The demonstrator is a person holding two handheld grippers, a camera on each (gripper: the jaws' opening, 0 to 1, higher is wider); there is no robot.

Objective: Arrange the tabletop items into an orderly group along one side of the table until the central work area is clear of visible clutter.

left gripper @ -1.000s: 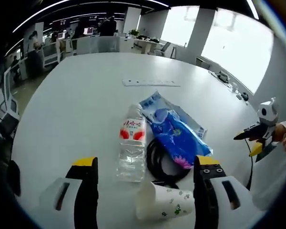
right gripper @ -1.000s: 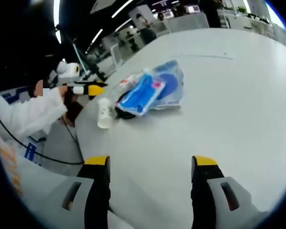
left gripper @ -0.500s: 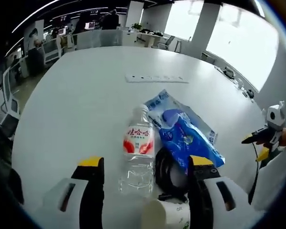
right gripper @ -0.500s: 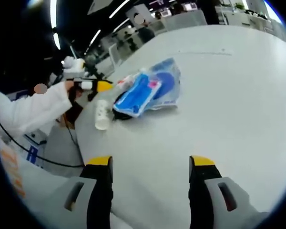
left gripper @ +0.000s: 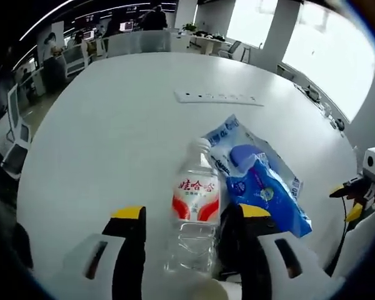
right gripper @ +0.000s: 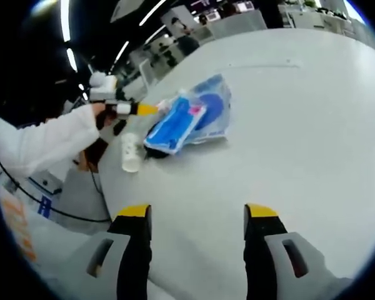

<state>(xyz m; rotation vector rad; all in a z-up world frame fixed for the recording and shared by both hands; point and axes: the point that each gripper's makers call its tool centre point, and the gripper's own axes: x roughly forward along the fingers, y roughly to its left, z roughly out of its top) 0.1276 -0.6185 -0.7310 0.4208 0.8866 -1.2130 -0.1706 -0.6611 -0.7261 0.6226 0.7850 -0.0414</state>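
Straddling the water bottle w/ our left gripper, jaws apart on either side of it, not clamped. Bottle lies on the white table, cap toward 12 o'clock, red label up. Blue packets sit touching it at 2 o'clock; black cable just under them by our rt jaw. Paper cup rim at 6 o'clock (mostly cut off). Power strip well beyond at 12. Our right gripper hangs open over bare tabletop, nothing between jaws; the pile sits at its 11 o'clock.

Paper cup cut off at edge — cable mostly hidden.
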